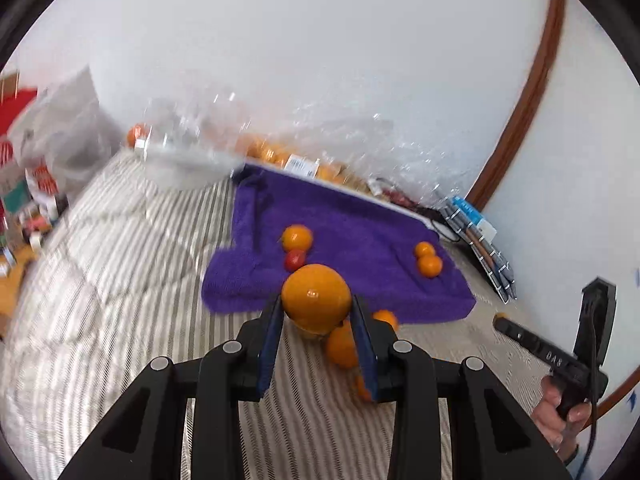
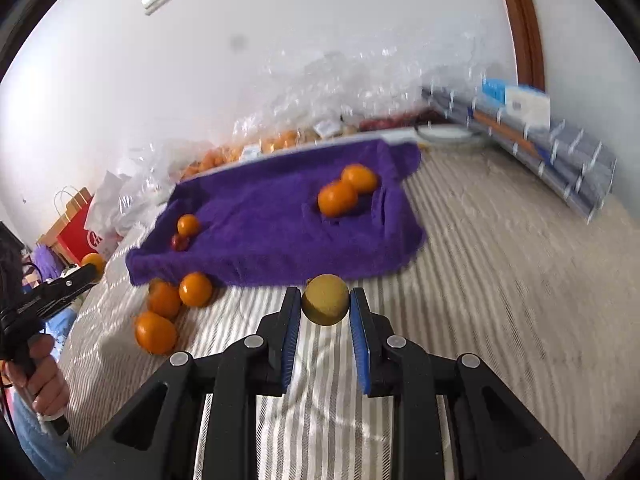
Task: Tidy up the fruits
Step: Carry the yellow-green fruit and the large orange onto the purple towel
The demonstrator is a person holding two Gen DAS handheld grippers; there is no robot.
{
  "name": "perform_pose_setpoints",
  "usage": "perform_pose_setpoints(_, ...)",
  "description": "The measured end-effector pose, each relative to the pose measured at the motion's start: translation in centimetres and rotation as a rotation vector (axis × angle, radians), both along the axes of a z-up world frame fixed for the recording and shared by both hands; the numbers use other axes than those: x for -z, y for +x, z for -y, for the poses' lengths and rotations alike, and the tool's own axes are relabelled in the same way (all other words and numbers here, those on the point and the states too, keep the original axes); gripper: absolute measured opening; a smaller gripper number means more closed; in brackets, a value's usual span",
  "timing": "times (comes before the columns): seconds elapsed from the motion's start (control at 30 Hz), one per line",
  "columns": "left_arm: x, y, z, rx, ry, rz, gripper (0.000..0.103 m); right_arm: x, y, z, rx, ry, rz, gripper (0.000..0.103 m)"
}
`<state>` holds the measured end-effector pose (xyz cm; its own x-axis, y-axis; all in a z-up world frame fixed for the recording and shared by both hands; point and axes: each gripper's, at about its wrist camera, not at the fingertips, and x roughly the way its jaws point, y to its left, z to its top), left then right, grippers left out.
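Bed: a striped cover [image 2: 500,264] spreads under everything, with clear bags of fruit [image 2: 280,140] heaped along the white wall.
Purple towel: the towel [image 1: 340,240] lies on the cover ahead of both grippers, folds raised at its edges, the likely sorting spot.
Sorted fruit: two oranges [image 2: 346,190] touch near the towel's right end; an orange with a small red fruit [image 1: 295,259] sits near its left end.
Loose fruit: three oranges [image 2: 172,308] wait on the cover just off the towel's front left corner.
Left gripper: the left gripper [image 1: 316,308] clamps a large orange [image 1: 316,298] between its blue pads, clear of the cover.
Right gripper: the right gripper [image 2: 325,300] pinches a small yellow-green fruit [image 2: 325,299], its jaws drawn tight on it.
Key relation: the towel lies straight ahead and slightly below each held fruit; the left hand looks nearer the orange-and-red group, the right nearer the pair.
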<state>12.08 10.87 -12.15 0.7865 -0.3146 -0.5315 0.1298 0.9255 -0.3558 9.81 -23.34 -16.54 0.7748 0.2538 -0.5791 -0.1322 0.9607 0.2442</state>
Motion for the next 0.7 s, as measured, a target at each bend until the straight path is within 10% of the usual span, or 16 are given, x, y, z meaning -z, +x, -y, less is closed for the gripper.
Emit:
perform_pose_setpoints(0.4,-3.1,6.2,4.3,0.004,0.075,-0.023,0.033,-4.8,5.0,-1.4,-0.004,-0.039,0.078,0.025)
perform_pose_setpoints(0.7,0.3,11.9,5.9,-0.022,0.096,-0.069,0.033,-2.0,9.8,-1.0,0.004,-0.01,0.022,0.025)
